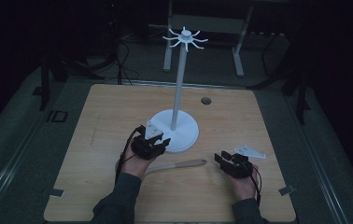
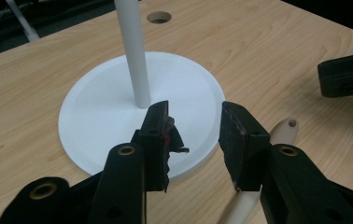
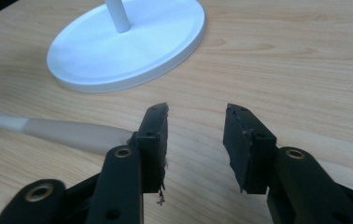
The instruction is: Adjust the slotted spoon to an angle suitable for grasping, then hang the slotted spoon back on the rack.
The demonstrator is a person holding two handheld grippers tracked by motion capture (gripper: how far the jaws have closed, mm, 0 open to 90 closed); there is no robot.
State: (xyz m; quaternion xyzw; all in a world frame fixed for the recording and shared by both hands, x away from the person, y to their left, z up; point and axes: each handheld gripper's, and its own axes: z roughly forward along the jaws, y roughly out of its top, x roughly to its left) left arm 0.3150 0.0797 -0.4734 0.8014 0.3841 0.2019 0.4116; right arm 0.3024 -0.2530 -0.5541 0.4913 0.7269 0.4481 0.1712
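Note:
A white stand with a tall pole [image 1: 179, 84] and a ring of hooks [image 1: 185, 37] on top rises from a round base [image 1: 184, 135] at the table's middle. My left gripper [image 1: 158, 140] hovers over the base's near-left rim [image 2: 118, 102], jaws open, nothing between them. A long utensil [image 1: 184, 164] with a beige handle lies flat on the table between the hands; its holed handle end [image 2: 286, 130] points right. My right gripper [image 1: 223, 157] stands open just right of that end [image 3: 72, 133], and its gap [image 3: 197, 114] is empty.
A light wooden table [image 1: 109, 112] carries everything and has a round cable hole [image 1: 206, 100] at the back right of the base. A metal frame [image 1: 202, 28] stands on the floor beyond the table. The surroundings are dark.

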